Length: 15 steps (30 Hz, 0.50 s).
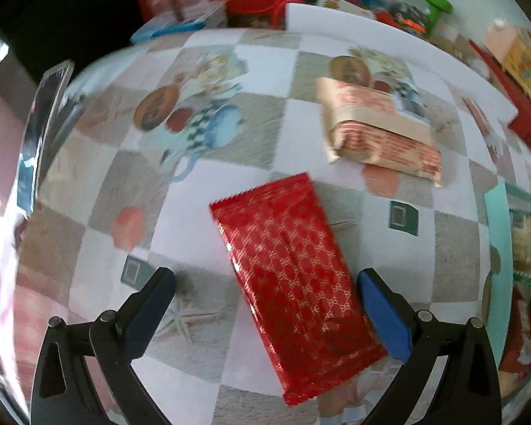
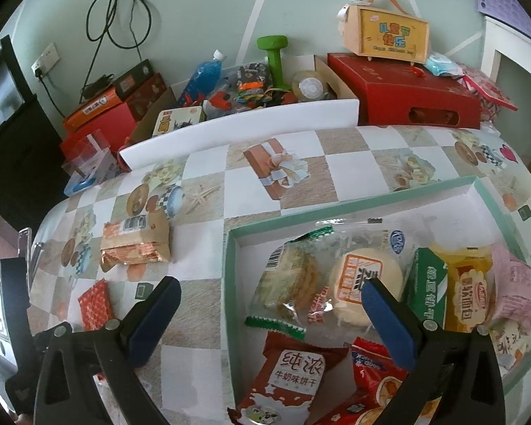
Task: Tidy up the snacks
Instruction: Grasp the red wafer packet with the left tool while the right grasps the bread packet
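The left gripper (image 1: 265, 304) is held wide apart over the checked tablecloth (image 1: 209, 184), with nothing between its pads. A red packet (image 1: 293, 283) lies flat on the cloth, partly between the two fingers and nearer the right-hand one; whether that finger touches the wrapper cannot be told. Ahead of the claw and off to its right, a beige packet (image 1: 378, 124) rests on the cloth, well apart from the red one. The view is somewhat blurred.

The right gripper (image 2: 270, 313) is likewise spread open and empty. Its right finger hangs over a shallow green-edged box (image 2: 230, 283), in which many wrapped snacks are already laid: a round pastry (image 2: 357, 276), a clear bag of biscuits (image 2: 290, 283), a milk-biscuit packet (image 2: 293, 375) and a yellow bread packet (image 2: 472, 290). Its left finger stands outside the box wall, over bare cloth. To the left of this claw, the same red packet and beige packet are seen outside the box.

The step in hand is judged to be the pickup of the red packet by the left claw. For the next move, the claw would need to be centred over the packet's narrow width, lowered until the pads flank its long edges, and closed gently, since the foil is likely slippery and the contents breakable. The packet is then expected to be carried to the box, with the beige one left for afterwards.
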Available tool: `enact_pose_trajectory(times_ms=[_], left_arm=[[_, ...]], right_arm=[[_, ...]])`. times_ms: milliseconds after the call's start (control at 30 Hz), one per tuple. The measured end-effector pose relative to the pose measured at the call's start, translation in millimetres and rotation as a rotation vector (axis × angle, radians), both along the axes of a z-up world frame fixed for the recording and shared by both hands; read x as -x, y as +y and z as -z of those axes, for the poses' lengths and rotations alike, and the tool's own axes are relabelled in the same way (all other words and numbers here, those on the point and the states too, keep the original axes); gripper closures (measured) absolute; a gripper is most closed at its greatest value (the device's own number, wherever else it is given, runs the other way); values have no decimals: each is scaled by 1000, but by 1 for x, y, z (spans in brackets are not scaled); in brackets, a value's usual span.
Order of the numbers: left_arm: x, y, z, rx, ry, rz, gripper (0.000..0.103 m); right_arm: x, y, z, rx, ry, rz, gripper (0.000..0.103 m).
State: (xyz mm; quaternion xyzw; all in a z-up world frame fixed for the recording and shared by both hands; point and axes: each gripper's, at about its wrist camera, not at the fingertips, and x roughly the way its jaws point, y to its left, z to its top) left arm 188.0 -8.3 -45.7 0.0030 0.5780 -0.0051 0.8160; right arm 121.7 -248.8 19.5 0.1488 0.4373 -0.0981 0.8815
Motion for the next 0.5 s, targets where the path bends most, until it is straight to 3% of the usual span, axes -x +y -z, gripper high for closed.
enact_pose_trajectory(times_ms=[200,367,500], left_arm=[[-1,25,0,20,-15,-32,3],[-1,35,-9,13,-49,-31,35],[-5,42,-11,14,-73,-32,46]], right_arm=[[-3,10,3,18,11,-19,0],[-5,17,3,32,15,-41,0],[-6,22,4,41,18,-48,0]])
